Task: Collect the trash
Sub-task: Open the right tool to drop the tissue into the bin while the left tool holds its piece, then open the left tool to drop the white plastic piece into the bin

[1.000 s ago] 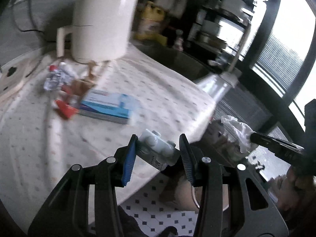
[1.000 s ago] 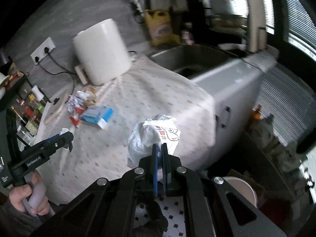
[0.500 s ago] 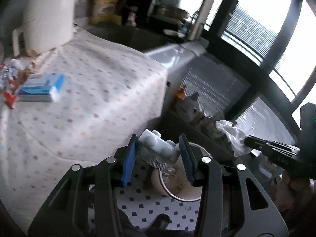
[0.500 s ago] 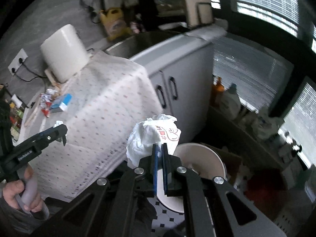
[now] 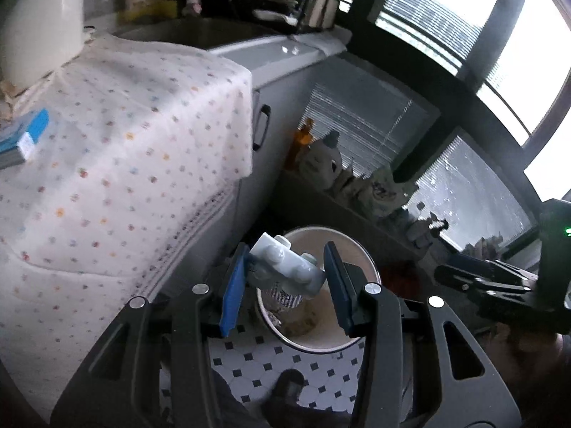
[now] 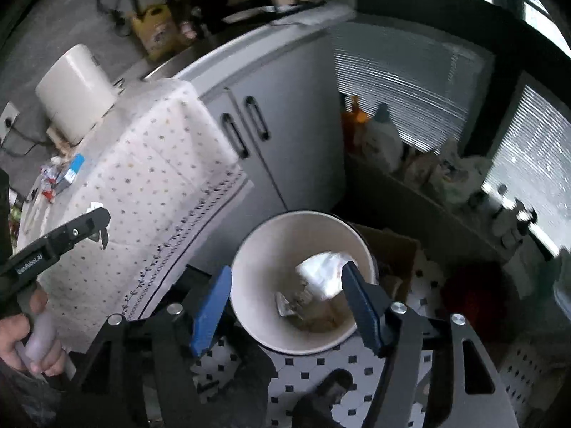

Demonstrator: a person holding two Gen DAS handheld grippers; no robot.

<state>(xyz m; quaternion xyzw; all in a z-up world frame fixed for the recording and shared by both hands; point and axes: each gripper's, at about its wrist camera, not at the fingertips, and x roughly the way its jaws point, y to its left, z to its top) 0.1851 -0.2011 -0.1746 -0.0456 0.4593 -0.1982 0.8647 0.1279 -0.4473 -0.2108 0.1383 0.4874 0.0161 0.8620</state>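
My left gripper (image 5: 287,253) is shut on a pale grey blister pack (image 5: 289,271) and hangs over the round white bin (image 5: 364,260) on the floor. The pack lies slanted across the blue pads. My right gripper (image 6: 287,271) is above the same bin (image 6: 249,249); its jaws are opening and nothing is between them. A crumpled white wrapper (image 6: 323,274) lies inside the bin by the right pad, over foil scraps (image 6: 285,305) at the bottom. The right gripper (image 5: 481,278) also shows at the right edge of the left wrist view.
A table under a dotted cloth (image 6: 150,178) stands left of the bin, with a blue box (image 5: 25,135), small litter (image 6: 50,178) and a white appliance (image 6: 75,92). Grey cabinet doors (image 6: 271,114), bottles (image 6: 382,135) on a low sill and a cardboard box (image 6: 396,249) surround the bin. Tiled floor (image 6: 314,374) lies below.
Both grippers swung off the table and down over the bin. The right jaws went from shut on the white wrapper to open, and the wrapper dropped into the bin.
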